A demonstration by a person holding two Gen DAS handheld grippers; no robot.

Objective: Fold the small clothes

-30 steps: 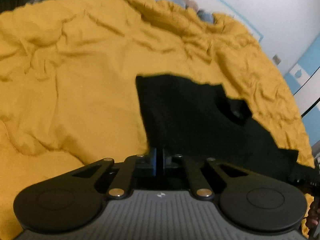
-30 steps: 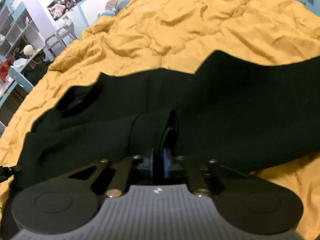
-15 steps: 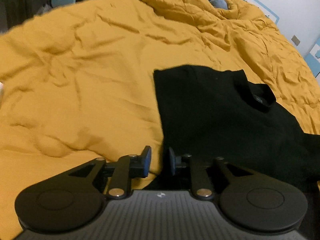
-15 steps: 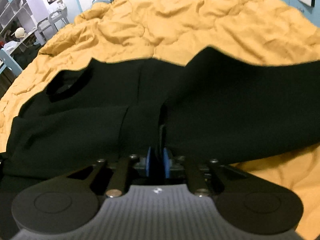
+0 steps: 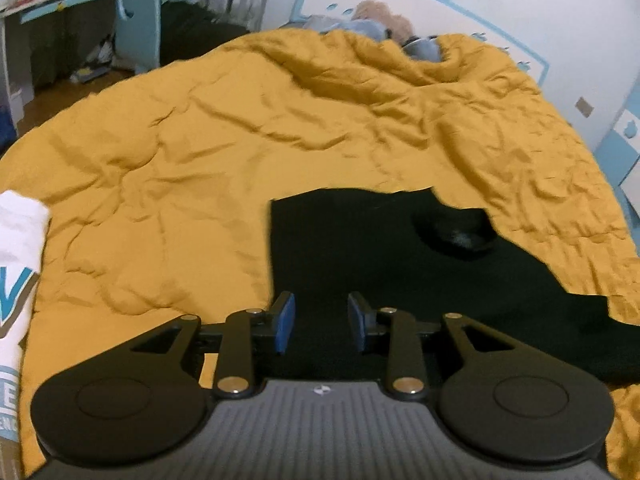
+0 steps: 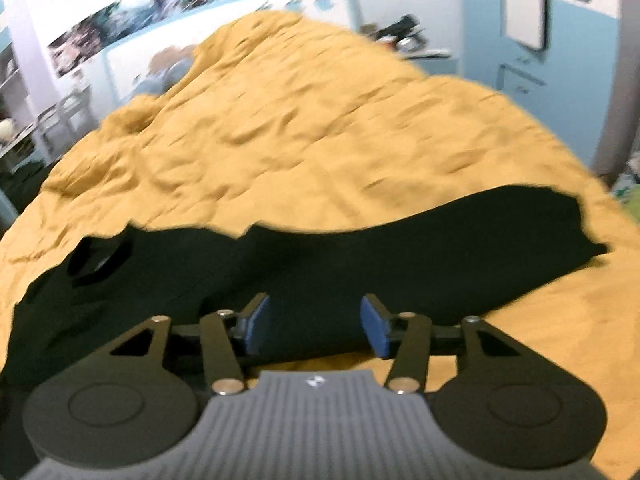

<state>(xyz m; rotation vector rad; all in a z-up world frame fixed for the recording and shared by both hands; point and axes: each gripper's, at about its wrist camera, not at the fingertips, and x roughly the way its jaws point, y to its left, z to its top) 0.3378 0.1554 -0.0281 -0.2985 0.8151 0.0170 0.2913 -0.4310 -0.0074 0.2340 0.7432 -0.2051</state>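
A black T-shirt (image 5: pixel 380 256) lies spread on the mustard-yellow bed cover (image 5: pixel 200 168), its collar (image 5: pixel 456 236) towards the right in the left wrist view. My left gripper (image 5: pixel 320 326) is open and empty, just above the shirt's near edge. In the right wrist view the same shirt (image 6: pixel 360 264) lies across the cover (image 6: pixel 320 140), collar (image 6: pixel 96 260) at the left. My right gripper (image 6: pixel 316 328) is open and empty over the shirt's near edge.
A folded white garment with blue print (image 5: pixel 16 280) lies at the left edge of the bed. Stuffed toys (image 5: pixel 384 20) sit at the head of the bed. A desk and chair (image 5: pixel 132 12) stand beyond the bed at the left. Blue cabinets (image 6: pixel 540 40) stand at the right.
Both grippers have opened and let go of the black shirt, which now lies flat. Both have pulled back and risen, showing more of the room.
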